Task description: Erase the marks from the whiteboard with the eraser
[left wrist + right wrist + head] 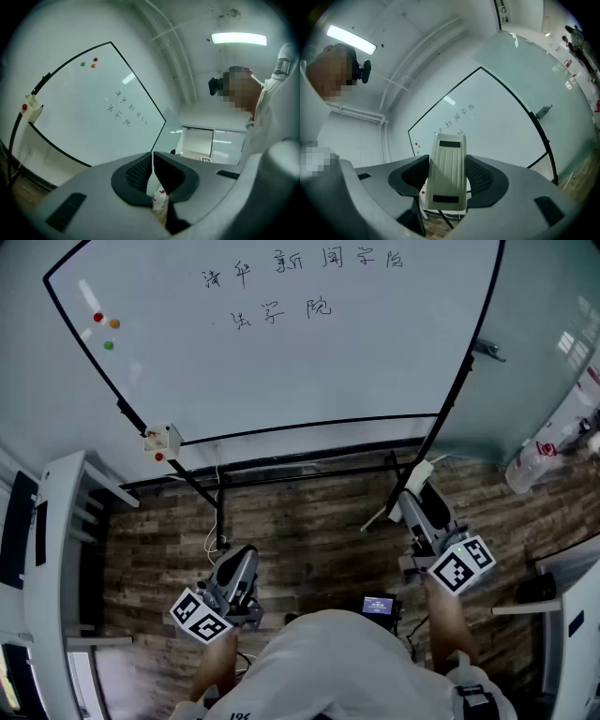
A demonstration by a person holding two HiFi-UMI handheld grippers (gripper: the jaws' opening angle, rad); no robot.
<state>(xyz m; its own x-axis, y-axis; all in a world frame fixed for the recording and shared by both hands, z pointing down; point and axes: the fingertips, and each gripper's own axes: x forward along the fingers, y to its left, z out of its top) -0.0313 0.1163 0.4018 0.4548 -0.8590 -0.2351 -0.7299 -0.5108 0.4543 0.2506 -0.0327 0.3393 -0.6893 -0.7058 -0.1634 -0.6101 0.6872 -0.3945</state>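
The whiteboard stands ahead with two lines of black handwriting near its top. The same writing shows in the left gripper view, and small writing in the right gripper view. My right gripper is shut on a white eraser, which sticks out past the jaws toward the board, well short of it. In the head view the eraser points at the board's lower right corner. My left gripper hangs low over the floor, jaws shut with nothing between them.
Three coloured magnets sit at the board's upper left. A small white box with red buttons hangs at its lower left corner. White shelving stands left, a bottle and furniture right. Wood floor lies below.
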